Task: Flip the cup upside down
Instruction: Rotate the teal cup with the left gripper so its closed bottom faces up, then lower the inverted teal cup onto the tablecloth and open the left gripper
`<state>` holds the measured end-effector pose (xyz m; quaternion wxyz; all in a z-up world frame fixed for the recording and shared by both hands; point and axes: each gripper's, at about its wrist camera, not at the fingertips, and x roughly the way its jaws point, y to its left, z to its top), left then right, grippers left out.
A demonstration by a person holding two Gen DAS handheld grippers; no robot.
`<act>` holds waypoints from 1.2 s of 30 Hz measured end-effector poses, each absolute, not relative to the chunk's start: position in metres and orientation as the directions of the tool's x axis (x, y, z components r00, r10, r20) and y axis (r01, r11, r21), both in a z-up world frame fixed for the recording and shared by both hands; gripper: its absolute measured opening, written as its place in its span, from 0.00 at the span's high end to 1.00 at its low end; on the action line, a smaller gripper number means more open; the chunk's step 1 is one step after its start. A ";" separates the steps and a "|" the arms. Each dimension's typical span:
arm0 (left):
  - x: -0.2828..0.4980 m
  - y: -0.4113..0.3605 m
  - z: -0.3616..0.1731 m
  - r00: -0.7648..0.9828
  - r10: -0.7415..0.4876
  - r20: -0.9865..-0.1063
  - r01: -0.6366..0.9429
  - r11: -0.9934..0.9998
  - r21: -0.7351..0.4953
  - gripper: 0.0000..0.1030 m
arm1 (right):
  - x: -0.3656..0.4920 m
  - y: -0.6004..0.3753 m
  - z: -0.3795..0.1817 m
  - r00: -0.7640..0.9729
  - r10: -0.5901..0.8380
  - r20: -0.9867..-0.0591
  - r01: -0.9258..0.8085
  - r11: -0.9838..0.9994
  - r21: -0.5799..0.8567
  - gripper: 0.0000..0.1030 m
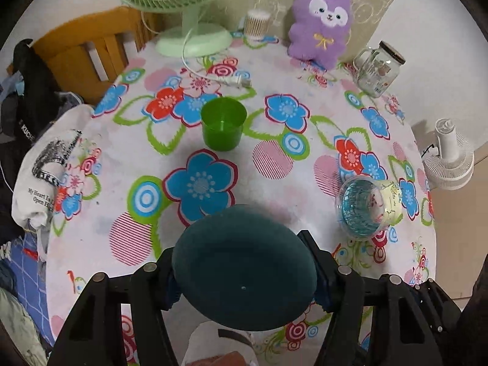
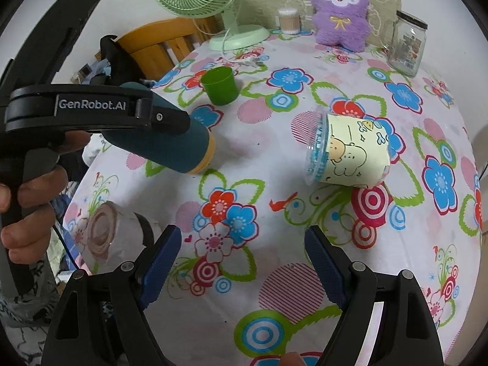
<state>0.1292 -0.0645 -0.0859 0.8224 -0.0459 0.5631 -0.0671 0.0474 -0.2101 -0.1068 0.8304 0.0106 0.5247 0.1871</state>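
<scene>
My left gripper (image 1: 244, 271) is shut on a dark teal cup (image 1: 244, 268), seen bottom-first in the left wrist view. In the right wrist view the teal cup (image 2: 170, 143) is held tilted above the table, its orange rim toward the tablecloth, with the left gripper (image 2: 170, 119) clamped on it. My right gripper (image 2: 242, 259) is open and empty above the near part of the table. A clear plastic cup with a yellow cartoon sleeve (image 2: 347, 152) lies on its side; it also shows in the left wrist view (image 1: 366, 207). A green cup (image 1: 223, 123) stands upright, also visible in the right wrist view (image 2: 219, 85).
A round table with a floral cloth (image 2: 274, 274) holds a green fan (image 1: 186, 6), a purple plush toy (image 1: 320, 27), a glass jar (image 1: 378, 70), a cotton swab box (image 1: 257, 23) and a roll of tape (image 2: 116, 231). A wooden chair (image 1: 91, 52) stands at the left. A white fan (image 1: 451, 158) is on the floor.
</scene>
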 end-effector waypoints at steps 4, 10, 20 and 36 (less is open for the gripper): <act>0.121 -0.064 -0.077 0.381 -0.156 -0.911 0.063 0.988 -0.142 0.34 | 0.042 -0.205 -0.102 0.388 0.316 -0.866 -0.311 0.929 0.200 0.17; 0.105 -0.067 -0.065 0.399 -0.126 -0.908 0.089 0.991 -0.099 0.34 | 0.038 -0.199 -0.098 0.396 0.322 -0.860 -0.326 0.925 0.196 0.18; 0.101 -0.074 -0.081 0.352 -0.051 -0.935 0.107 0.994 -0.014 0.34 | 0.034 -0.196 -0.103 0.387 0.340 -0.857 -0.339 0.917 0.210 0.17; 0.100 -0.097 -0.085 0.390 -0.038 -0.920 0.202 0.978 0.046 0.00 | 0.035 -0.196 -0.109 0.375 0.332 -0.866 -0.328 0.921 0.211 0.17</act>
